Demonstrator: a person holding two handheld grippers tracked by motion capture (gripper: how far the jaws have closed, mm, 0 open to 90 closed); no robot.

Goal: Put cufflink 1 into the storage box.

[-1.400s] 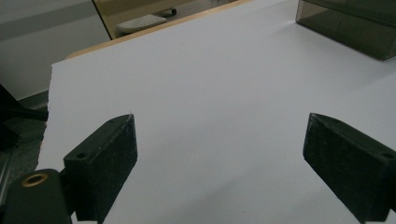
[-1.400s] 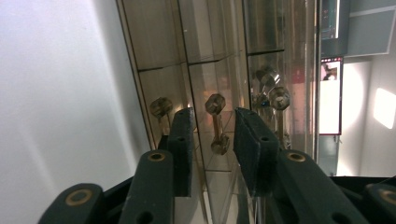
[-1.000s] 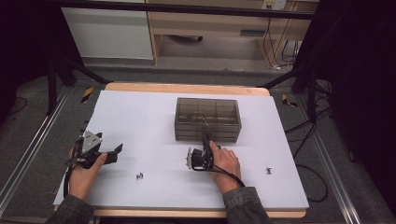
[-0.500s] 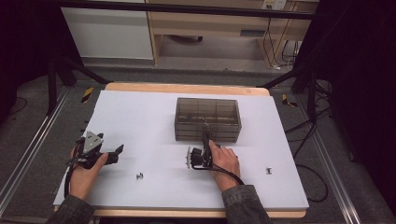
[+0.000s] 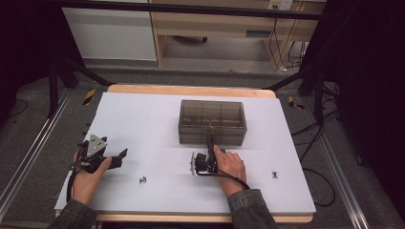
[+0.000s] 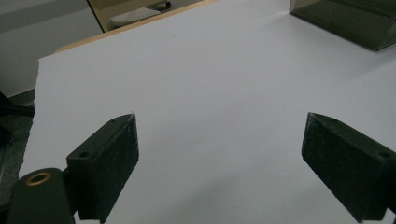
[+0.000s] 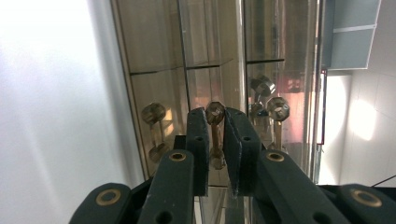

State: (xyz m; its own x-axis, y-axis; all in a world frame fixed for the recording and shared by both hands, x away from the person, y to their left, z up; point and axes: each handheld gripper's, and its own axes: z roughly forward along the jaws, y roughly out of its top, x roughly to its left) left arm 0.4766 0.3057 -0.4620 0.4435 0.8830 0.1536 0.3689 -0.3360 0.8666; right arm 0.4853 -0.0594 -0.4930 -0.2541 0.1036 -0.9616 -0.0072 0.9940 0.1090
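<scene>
**Brass bolt held at the compartment box**

Right gripper (image 7: 215, 140) – jaws just closing – pinches a hex-headed brass bolt (image 7: 215, 122) by its shank, over the smoky transparent box (image 5: 212, 121) mid-bench (image 5: 143, 124). Left gripper (image 6: 219, 163) rests wide apart, holding nothing.

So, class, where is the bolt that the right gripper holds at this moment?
In the right gripper view the bolt sits pinched between the right gripper jaws, over the clear box at the table's middle.

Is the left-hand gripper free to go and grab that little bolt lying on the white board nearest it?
Probably yes: the left gripper is open and holds nothing, and the small bolt lies loose on the white board just beside it, with bare board between them.
</scene>
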